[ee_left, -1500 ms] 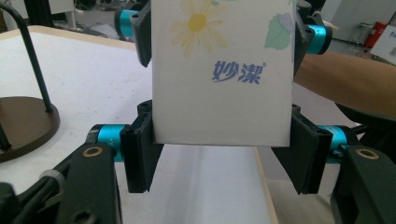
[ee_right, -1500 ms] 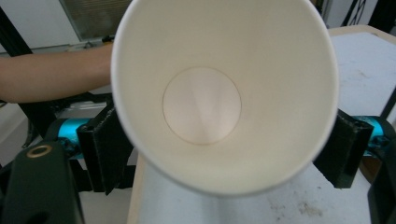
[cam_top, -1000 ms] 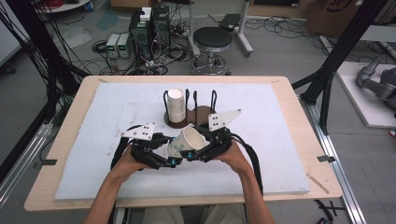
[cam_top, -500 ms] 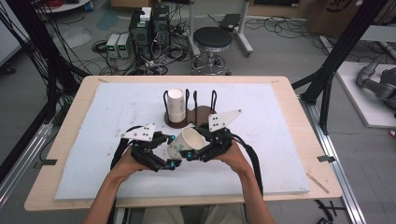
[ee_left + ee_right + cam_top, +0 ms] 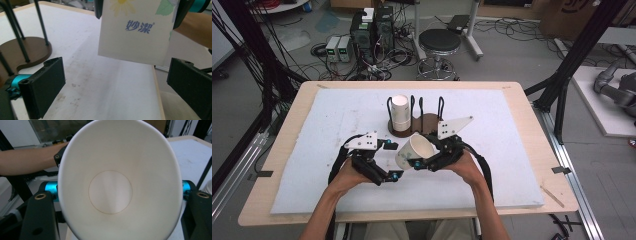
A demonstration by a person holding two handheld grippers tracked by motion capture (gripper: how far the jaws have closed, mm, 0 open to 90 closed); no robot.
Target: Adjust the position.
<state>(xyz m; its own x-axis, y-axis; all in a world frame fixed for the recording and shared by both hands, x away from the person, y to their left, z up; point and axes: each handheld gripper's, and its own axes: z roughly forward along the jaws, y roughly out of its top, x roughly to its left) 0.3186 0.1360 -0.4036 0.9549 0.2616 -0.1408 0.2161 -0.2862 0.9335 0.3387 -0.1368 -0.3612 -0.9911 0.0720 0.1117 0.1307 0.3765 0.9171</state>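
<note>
A white paper cup point(image 5: 414, 150) with a flower print and blue lettering point(image 5: 135, 30) hangs tilted over the mat, mouth toward the right gripper's camera point(image 5: 117, 187). My right gripper point(image 5: 424, 150) is shut on its sides and squeezes the mouth into an oval point(image 5: 120, 217). My left gripper point(image 5: 392, 161) stands open just left of the cup. Its jaws have just been opening, and its pads point(image 5: 42, 87) stand wide, clear of the cup's base. Behind the cup is a brown rack point(image 5: 424, 122) with black posts, holding a stack of white cups point(image 5: 400, 112).
A white foam mat point(image 5: 327, 130) covers the wooden table point(image 5: 522, 100). The rack's brown base point(image 5: 22, 50) lies close to the left gripper's left jaw. Beyond the table's far edge are a stool point(image 5: 439, 42) and electronics with cables on the floor.
The left gripper's jaws have spread apart and come off the cup. The cup stays in the right gripper's hold. Neither hand has shifted.
</note>
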